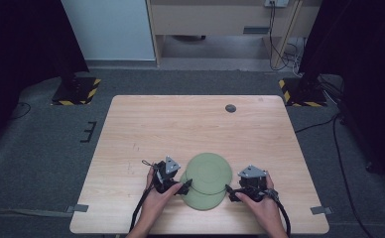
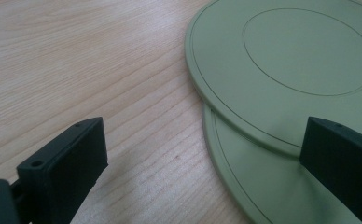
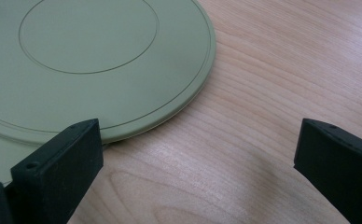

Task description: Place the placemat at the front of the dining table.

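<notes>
Two green plates are lying on the wooden worktop (image 1: 146,124) near its 6 o'clock edge, the upper plate (image 1: 209,172) overlapping the lower plate (image 1: 203,200) and offset toward 12 o'clock. The left gripper (image 1: 184,187) is sitting at the stack's 9 o'clock side, jaws spread wide, one jaw over the lower plate's rim. The right gripper (image 1: 228,191) is waiting at 3 o'clock, jaws spread, pinching nothing. A small dark disc (image 1: 230,108) is resting well apart near the far edge.
</notes>
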A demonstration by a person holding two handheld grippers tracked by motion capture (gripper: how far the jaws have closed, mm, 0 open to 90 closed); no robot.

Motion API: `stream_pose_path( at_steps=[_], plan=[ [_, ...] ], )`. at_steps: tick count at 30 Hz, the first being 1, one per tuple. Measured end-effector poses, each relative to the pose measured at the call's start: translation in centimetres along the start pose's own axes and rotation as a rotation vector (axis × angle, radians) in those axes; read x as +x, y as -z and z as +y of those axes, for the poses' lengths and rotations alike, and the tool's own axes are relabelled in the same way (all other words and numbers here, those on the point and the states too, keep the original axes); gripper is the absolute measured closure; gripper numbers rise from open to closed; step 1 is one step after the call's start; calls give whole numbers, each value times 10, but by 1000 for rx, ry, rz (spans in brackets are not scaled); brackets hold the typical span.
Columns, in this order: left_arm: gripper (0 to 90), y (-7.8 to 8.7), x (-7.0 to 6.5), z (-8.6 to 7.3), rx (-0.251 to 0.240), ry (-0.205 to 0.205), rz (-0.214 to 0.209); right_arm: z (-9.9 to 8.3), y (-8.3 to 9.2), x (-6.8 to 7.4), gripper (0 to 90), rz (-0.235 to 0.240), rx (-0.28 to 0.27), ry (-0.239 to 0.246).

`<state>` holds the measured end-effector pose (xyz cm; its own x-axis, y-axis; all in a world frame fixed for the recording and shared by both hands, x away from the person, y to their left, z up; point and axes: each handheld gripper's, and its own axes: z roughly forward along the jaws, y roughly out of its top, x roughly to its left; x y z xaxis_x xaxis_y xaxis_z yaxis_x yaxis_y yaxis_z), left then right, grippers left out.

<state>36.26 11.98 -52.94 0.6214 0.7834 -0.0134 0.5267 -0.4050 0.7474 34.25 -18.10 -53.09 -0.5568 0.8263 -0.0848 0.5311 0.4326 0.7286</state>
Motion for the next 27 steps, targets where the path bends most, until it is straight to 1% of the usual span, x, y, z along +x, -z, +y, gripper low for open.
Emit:
stream_pose_path(
  at_steps=[3, 9, 12, 16, 21, 24, 25, 27],
  plan=[
    [0, -2, 1, 2, 3, -3, -1, 1, -1, -2, 13, -8, 1, -9],
    [0, -4, 2, 3, 1, 8, -6, 2, -3, -3, 21, -15, -1, -18],
    [5, -3, 1, 2, 0, 2, -5, 1, -1, -3, 47, -20, -6, -16],
    [23, -2, -1, 1, 3, -9, 2, 1, 2, -3, 49, -22, -15, -10],
    [12, -3, 0, 1, 3, -4, 4, 1, -1, -2, 51, -23, -12, -6],
    [0, -4, 1, 2, 5, -1, 5, 2, -2, -2, 36, -33, -11, -4],
    [0, -4, 1, 3, 7, -5, 6, 3, -3, -3, 28, -46, -6, 0],
    [1, -5, 1, 4, 6, -6, 12, 4, -4, -3, 27, -55, -6, -4]
  ],
)
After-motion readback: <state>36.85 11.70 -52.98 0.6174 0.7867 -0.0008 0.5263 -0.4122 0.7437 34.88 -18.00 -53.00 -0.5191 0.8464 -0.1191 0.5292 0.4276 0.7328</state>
